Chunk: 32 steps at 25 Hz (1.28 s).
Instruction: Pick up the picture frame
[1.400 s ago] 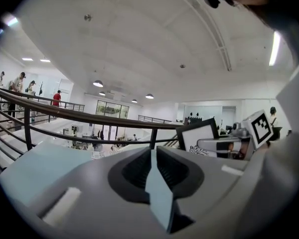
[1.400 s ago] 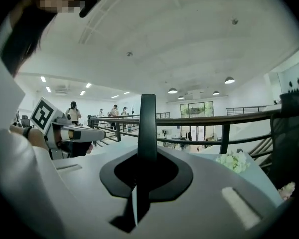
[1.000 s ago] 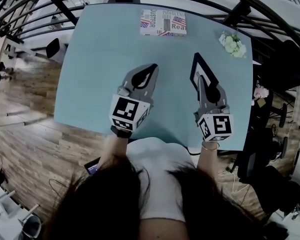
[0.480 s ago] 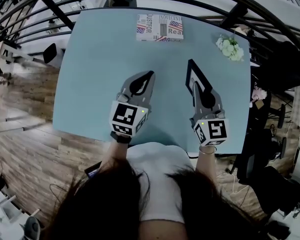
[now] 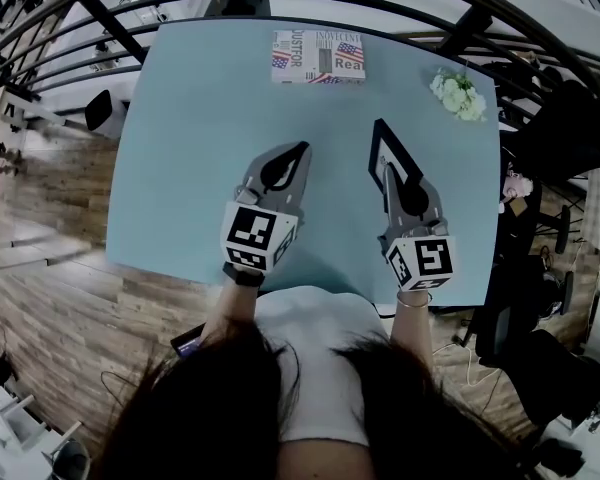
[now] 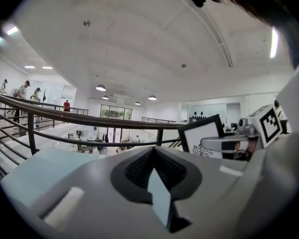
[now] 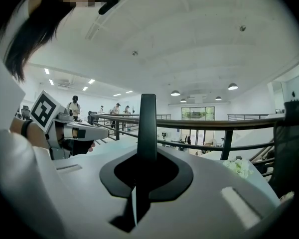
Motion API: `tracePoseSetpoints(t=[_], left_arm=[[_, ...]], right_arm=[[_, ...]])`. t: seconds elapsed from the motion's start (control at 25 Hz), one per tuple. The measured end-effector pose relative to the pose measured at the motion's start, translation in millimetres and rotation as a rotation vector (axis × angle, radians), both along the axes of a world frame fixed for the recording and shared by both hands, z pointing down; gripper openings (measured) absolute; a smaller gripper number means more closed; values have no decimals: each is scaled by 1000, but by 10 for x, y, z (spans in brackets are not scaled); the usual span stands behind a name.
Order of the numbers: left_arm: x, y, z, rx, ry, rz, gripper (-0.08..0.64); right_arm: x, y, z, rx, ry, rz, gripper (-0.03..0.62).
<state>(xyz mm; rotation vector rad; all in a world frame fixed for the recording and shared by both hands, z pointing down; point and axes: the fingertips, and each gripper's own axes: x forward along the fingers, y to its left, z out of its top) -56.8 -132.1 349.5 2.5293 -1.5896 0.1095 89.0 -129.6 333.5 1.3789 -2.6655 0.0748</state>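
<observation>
Left tongs (image 5: 302,149): jaws together, nothing between them, nose toward 1 o'clock in the head view. Right tongs (image 5: 390,168): jaws clamped on the edge of the picture frame (image 5: 376,146), nose toward 11 o'clock. Left tongs sit at 9 o'clock of the right, apart. Both are held near level.

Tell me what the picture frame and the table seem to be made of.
Picture frame: thin black border, smooth, matte; probably plastic or painted wood, white printed sheet inside. Table: even pale blue top, no grain, matte; likely laminate or paint.
</observation>
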Motion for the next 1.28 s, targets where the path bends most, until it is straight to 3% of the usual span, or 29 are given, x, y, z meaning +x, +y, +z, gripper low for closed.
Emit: tracePoseSetpoints(t=[1.28], left_arm=[[-24, 121, -60, 18, -6, -1, 57]], right_arm=[[-72, 137, -9, -8, -6, -9, 14]])
